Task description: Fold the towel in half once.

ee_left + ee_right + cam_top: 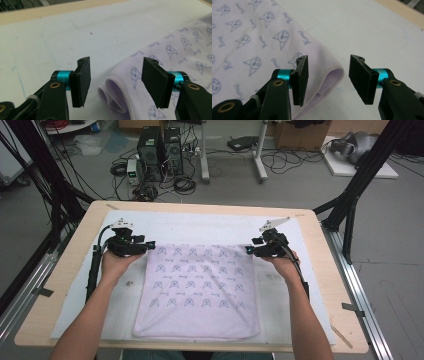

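The folded lilac towel (197,290) lay flat on the white mat (80,305). Both the left gripper (150,245) and right gripper (248,251) stood released at its far corners; soft, light, limp cloth, best pinched at those doubled corners.

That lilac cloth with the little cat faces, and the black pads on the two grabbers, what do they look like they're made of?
The cloth looks like soft, matte terry or microfibre: a folded corner shows a stitched hem and slightly fuzzy surface. The pads look like dull black foam or rubber: blocky, no shine, but I can't tell which. They sit on glossy teal collars, probably anodised metal.
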Demonstrator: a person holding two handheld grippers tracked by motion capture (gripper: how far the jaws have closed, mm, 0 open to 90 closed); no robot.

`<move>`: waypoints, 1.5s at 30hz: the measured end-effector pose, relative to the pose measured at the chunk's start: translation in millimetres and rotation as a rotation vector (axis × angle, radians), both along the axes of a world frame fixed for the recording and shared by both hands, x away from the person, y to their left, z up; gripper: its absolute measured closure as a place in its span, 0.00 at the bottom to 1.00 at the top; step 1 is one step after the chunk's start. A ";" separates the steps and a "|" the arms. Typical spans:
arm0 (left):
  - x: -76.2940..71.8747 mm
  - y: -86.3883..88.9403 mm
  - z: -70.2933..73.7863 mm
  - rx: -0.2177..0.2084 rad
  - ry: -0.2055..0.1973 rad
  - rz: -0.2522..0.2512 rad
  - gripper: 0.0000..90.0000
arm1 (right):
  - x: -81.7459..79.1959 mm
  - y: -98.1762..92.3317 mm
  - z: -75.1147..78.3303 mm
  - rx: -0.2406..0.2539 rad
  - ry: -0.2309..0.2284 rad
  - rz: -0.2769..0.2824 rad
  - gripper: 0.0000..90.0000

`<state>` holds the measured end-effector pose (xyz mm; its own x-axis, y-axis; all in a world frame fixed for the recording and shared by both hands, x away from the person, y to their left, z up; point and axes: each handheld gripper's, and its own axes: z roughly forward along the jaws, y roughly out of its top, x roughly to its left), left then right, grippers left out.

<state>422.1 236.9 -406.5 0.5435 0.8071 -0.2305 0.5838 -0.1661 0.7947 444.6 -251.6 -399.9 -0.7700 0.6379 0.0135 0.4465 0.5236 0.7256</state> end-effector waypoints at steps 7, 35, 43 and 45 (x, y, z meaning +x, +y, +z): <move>-10.3 0.2 -1.8 0.010 -0.021 -0.092 0.95 | -4.3 4.1 1.5 -0.015 0.038 0.051 0.94; -62.2 -7.9 -18.1 0.114 -0.021 -0.221 0.62 | -62.8 1.4 -4.8 -0.024 0.075 0.201 0.67; -60.4 -14.2 -24.8 0.181 -0.004 -0.274 0.96 | -59.7 10.2 -16.3 -0.050 0.171 0.271 0.94; -61.3 -11.0 -21.0 0.166 -0.027 -0.257 0.96 | -59.6 9.8 -14.4 -0.045 0.155 0.281 0.99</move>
